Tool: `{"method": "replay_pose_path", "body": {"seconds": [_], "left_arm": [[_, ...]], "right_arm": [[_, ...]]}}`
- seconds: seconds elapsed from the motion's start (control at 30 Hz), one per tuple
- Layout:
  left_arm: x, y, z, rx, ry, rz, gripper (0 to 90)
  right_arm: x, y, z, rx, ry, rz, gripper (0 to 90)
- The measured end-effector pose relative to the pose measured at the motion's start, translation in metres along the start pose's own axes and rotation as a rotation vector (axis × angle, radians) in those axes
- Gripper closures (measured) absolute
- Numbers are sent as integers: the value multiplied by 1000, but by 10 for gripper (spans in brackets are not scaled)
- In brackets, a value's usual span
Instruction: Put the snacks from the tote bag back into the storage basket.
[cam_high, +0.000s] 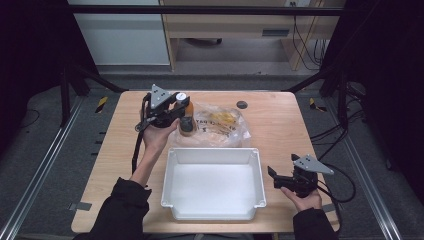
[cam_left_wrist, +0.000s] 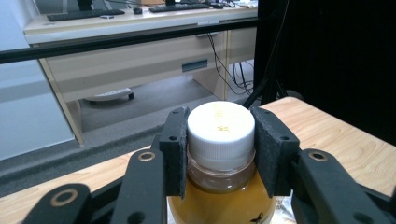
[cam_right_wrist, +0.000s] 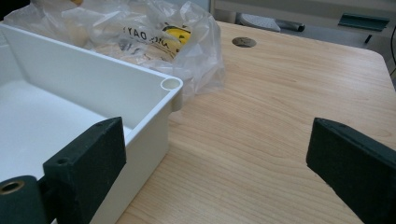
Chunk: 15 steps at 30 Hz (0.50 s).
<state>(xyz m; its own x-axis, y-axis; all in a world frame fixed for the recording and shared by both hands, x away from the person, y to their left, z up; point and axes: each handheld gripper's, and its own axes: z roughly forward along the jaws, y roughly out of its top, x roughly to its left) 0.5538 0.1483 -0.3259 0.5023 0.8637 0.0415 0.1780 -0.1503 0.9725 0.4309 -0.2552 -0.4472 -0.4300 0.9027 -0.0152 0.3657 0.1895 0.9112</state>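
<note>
A small bottle of amber liquid with a white screw cap sits between the pads of my left gripper, which is shut on its cap and neck. In the high view that left gripper holds the bottle upright at the far left of the table, beside a clear plastic bag. My right gripper rests near the table's right front, jaws wide apart with nothing between them. Its left pad stands by the corner of a white bin.
The white bin sits at the table's front centre with a bare white floor. The crumpled plastic bag with yellow contents lies just behind it. A round dark grommet is set in the tabletop at the back. Desks and cables stand beyond the table.
</note>
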Motion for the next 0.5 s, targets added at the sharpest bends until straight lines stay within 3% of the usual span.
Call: {"method": "replay_pose_path", "body": {"seconds": [0.5], "left_arm": [[2, 12, -13, -19, 2, 1, 592]], "right_arm": [[0, 0, 0, -1, 2, 2, 53]]}}
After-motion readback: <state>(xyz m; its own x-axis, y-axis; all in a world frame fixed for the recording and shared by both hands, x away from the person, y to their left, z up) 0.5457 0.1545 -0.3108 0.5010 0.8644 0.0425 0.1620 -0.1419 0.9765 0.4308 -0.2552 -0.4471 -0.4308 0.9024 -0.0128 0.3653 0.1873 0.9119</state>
